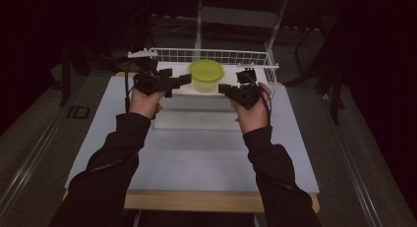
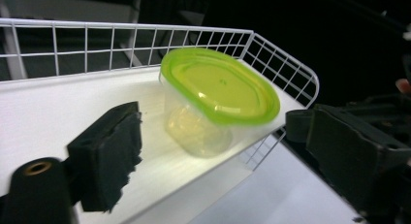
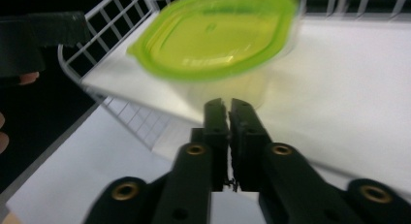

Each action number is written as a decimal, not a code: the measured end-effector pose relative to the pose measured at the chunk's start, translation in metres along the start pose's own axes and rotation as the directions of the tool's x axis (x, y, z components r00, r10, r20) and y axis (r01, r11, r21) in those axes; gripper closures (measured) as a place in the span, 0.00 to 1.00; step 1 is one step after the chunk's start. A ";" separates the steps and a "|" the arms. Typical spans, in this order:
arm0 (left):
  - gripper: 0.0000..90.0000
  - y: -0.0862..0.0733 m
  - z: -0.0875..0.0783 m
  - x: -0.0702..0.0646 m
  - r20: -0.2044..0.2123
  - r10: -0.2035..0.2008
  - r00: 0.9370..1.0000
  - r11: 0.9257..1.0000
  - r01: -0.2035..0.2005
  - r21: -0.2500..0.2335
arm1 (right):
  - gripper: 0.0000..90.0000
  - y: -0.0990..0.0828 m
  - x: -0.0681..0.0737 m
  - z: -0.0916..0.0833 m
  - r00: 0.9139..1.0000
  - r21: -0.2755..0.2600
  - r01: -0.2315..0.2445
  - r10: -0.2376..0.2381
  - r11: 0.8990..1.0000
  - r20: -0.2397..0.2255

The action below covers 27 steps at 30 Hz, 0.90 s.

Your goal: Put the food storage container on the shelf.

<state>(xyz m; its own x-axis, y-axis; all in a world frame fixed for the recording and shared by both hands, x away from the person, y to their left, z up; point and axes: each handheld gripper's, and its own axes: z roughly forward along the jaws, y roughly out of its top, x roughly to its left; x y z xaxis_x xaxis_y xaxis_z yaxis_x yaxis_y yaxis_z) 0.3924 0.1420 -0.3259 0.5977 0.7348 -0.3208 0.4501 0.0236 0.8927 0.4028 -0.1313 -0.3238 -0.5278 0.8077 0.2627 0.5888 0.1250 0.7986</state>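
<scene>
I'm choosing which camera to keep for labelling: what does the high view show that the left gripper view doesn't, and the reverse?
High view alone: both sleeves, the hands, the whole table and the floor around it. Left gripper view alone: the left gripper with its jaws wide apart, and the tub's clear wall under the lid. Both: the green-lidded tub on the white wire-railed tray.

One container [image 1: 206, 75] (lidded), two hand-held grippers [image 1: 183, 79]

We hold our left gripper [image 1: 183, 79] with jaws spread wide, our right gripper [image 1: 222, 89] pressed closed.
</scene>
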 end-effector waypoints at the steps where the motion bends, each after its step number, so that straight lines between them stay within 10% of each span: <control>1: 0.08 -0.004 -0.001 -0.001 0.005 0.001 1.000 1.000 -0.001 -0.006 | 1.00 -0.002 0.001 0.003 1.000 0.010 -0.002 0.002 1.000 -0.004; 17: 0.02 -0.051 -0.017 0.006 0.015 0.007 1.000 1.000 -0.007 -0.023 | 0.98 0.006 0.013 0.043 1.000 0.017 -0.015 0.015 1.000 0.009; 27: 0.02 -0.053 -0.018 -0.001 0.039 0.111 0.993 0.994 -0.110 -0.023 | 0.92 0.000 0.016 0.041 1.000 0.016 -0.004 0.004 1.000 -0.003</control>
<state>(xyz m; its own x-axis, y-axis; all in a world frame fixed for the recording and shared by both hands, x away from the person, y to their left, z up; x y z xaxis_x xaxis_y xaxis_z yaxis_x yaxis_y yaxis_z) 0.3554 0.1520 -0.3673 0.6691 0.7062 -0.2315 0.3658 -0.0418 0.9298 0.4195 -0.0949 -0.3414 -0.5272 0.8066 0.2675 0.6004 0.1308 0.7889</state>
